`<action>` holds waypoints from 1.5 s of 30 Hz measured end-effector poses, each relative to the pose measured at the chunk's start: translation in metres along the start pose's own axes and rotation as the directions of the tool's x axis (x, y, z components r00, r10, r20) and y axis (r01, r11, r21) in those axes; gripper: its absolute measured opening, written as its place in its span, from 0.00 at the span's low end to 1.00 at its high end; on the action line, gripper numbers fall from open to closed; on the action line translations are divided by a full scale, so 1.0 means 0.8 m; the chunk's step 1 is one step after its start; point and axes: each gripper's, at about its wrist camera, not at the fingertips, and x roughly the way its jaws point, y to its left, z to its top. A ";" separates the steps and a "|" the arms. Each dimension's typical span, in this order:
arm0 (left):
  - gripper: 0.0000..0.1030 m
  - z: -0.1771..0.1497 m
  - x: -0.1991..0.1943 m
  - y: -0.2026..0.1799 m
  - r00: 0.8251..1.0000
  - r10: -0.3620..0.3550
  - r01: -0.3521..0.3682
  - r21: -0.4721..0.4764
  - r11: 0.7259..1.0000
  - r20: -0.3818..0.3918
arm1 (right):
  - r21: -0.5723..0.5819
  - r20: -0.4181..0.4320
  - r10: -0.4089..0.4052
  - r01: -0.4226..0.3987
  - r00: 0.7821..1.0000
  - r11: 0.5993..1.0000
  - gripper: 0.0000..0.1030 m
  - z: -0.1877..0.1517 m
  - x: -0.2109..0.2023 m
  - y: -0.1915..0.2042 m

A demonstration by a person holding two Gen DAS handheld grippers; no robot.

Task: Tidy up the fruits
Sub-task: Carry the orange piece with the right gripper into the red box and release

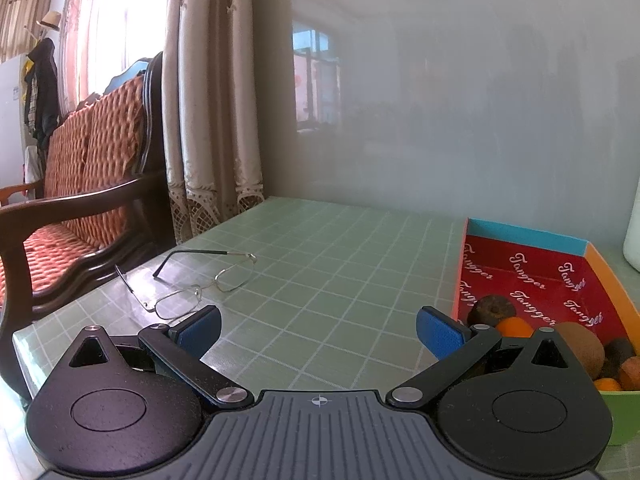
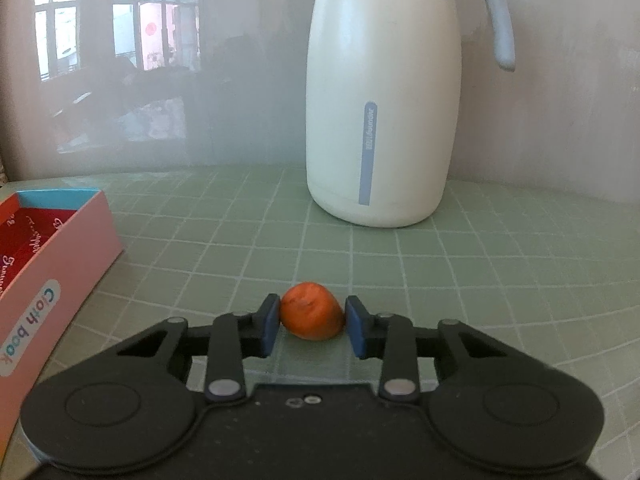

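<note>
The small orange fruit (image 2: 311,311) sits on the green gridded worktop (image 2: 460,264), right between the blue pads of the right tongs (image 2: 311,320). Both pads look to be touching or almost touching its sides, so the tongs are closed down to the fruit's width; whether the grip is firm yet cannot be told. The fruit is slightly egg-shaped, its long axis running roughly across the gap from pad to pad, with the narrower end tipped toward the right pad. Held that way, the pads press on its ends, which probably suits a clean lift. To the left stands the pink-sided box (image 2: 60,272) with a red printed lining, the likely destination, since the left wrist view shows the same box (image 1: 532,276) already carrying fruits: a brown kiwi (image 1: 580,346), an orange piece (image 1: 514,327) and several dark ones. The left tongs (image 1: 318,330) hang wide open over bare worktop, gripping nothing, seemingly waiting beside the box. A white jug (image 2: 384,96) stands behind the fruit, and a pair of glasses (image 1: 200,284) lies near the worktop's left edge.
</note>
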 end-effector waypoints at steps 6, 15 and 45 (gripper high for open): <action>1.00 0.004 -0.008 -0.003 1.000 -0.009 0.009 0.004 1.000 0.010 | -0.008 0.038 0.012 -0.012 0.999 1.000 0.33 0.004 -0.027 0.001; 1.00 0.010 -0.024 -0.005 1.000 -0.009 0.008 0.017 1.000 0.023 | -0.019 0.085 0.057 -0.056 0.995 0.998 0.33 0.007 -0.069 0.012; 1.00 0.006 -0.025 0.010 1.000 0.010 -0.009 0.042 0.999 -0.014 | -0.139 0.126 0.289 -0.272 0.949 0.952 0.33 0.004 -0.116 0.141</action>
